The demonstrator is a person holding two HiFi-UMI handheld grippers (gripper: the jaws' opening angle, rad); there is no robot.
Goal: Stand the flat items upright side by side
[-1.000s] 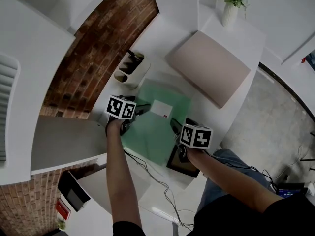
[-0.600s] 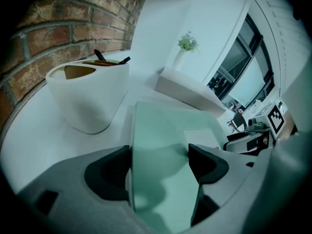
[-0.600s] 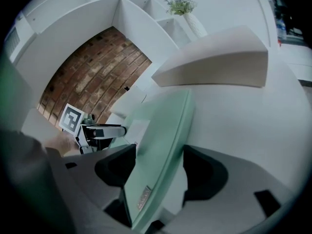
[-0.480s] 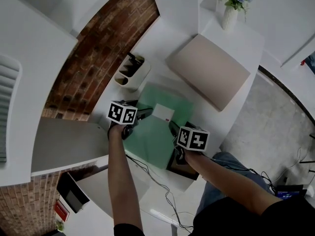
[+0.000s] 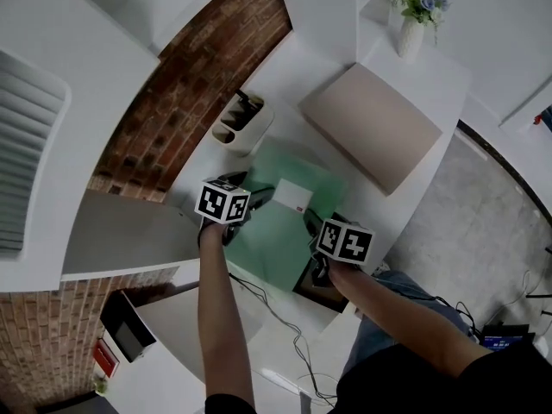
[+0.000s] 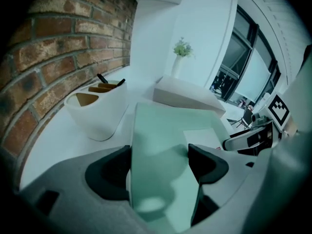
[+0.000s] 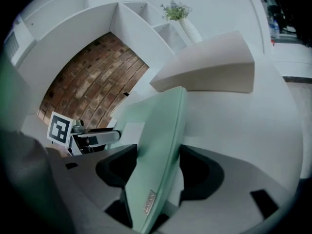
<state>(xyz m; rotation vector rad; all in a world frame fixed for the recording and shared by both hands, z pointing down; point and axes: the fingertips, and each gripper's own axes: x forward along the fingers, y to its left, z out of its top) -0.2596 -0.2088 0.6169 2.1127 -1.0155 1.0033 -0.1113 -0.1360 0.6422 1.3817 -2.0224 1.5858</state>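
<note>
Now I am holding the green folder (image 5: 269, 247) by two opposite edges, low over the white desk (image 5: 289, 76) and not yet upright. My left gripper (image 6: 160, 155) is clamping the edge nearer the brick wall (image 5: 198, 76), pads pressing on the folder. My right gripper (image 7: 158, 167) is gripping the other edge, its jaws closing with the folder between them. A white label (image 5: 291, 195) is showing on top. A tan box (image 5: 375, 123) is lying beyond, a pen holder (image 5: 241, 123) is standing by the wall, and a dark flat item (image 5: 315, 290) is lying under my right gripper.
</note>
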